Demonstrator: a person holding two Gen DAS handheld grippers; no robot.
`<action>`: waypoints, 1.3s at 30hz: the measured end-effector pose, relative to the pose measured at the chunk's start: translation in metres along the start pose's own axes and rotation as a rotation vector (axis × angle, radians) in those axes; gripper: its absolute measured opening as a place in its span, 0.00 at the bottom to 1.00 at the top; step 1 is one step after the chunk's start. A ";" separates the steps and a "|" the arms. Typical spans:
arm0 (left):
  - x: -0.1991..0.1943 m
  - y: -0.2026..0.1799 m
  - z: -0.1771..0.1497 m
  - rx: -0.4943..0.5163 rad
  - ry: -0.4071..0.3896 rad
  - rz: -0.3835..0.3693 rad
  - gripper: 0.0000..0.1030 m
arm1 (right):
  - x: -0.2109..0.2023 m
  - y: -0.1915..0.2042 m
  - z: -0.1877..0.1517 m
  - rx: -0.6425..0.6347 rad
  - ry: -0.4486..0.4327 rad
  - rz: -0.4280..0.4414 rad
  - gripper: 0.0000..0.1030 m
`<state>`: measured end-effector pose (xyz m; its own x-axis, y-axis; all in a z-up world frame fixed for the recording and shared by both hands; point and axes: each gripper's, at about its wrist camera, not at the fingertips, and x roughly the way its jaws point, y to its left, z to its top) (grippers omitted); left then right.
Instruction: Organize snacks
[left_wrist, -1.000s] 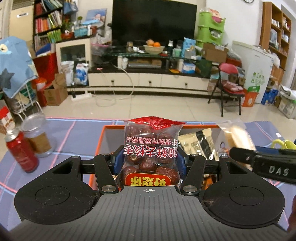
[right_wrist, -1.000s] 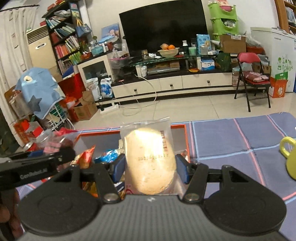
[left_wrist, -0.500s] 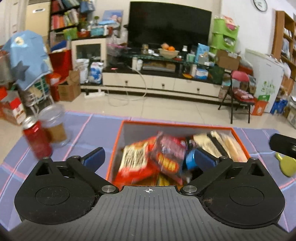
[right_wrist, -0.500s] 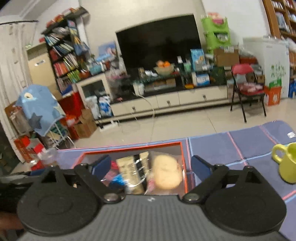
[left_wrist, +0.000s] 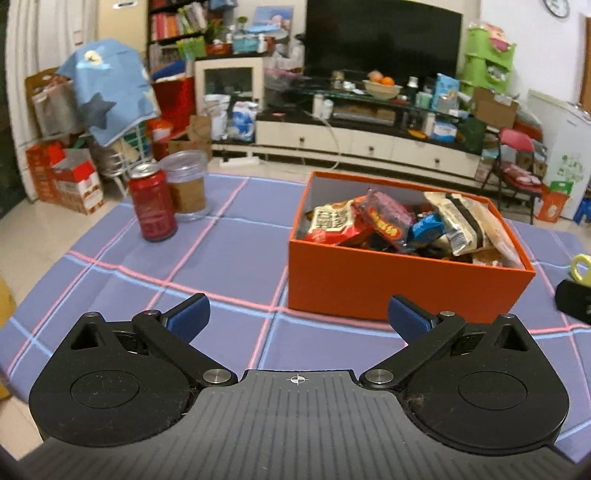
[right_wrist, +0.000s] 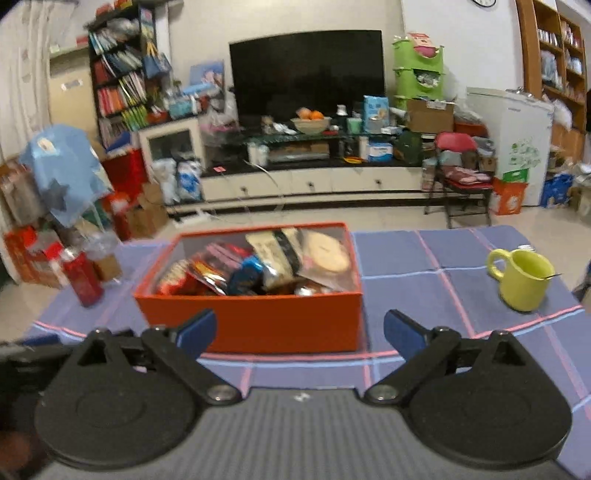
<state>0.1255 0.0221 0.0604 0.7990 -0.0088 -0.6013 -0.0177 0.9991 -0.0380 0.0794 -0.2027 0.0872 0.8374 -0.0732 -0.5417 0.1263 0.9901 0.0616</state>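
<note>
Orange box (left_wrist: 388, 280) brims with snack packets (left_wrist: 402, 225), none left on the cloth, while left gripper (left_wrist: 297, 319) gapes empty and right gripper (right_wrist: 299, 330), also empty, is opening.

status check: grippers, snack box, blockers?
Left gripper open, empty. Right gripper opening, nothing between the jaws. Orange box full of snack packets. Nothing in the way.

left tool (left_wrist: 297, 317) emptied | right tool (right_wrist: 299, 328) opening, emptied — snacks (left_wrist: 402, 225) boxed
</note>
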 end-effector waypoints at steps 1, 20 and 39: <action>0.003 -0.001 0.001 0.001 -0.003 -0.014 0.86 | 0.005 0.001 0.000 -0.007 0.011 -0.020 0.93; -0.003 -0.019 0.016 0.043 -0.028 0.000 0.86 | 0.026 0.006 0.008 0.010 0.063 -0.094 0.93; 0.006 -0.009 0.017 0.017 0.032 0.007 0.86 | 0.029 0.028 0.003 -0.064 0.081 -0.100 0.93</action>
<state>0.1407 0.0140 0.0704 0.7790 -0.0029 -0.6270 -0.0125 0.9997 -0.0201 0.1089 -0.1774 0.0757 0.7762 -0.1644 -0.6087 0.1706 0.9842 -0.0483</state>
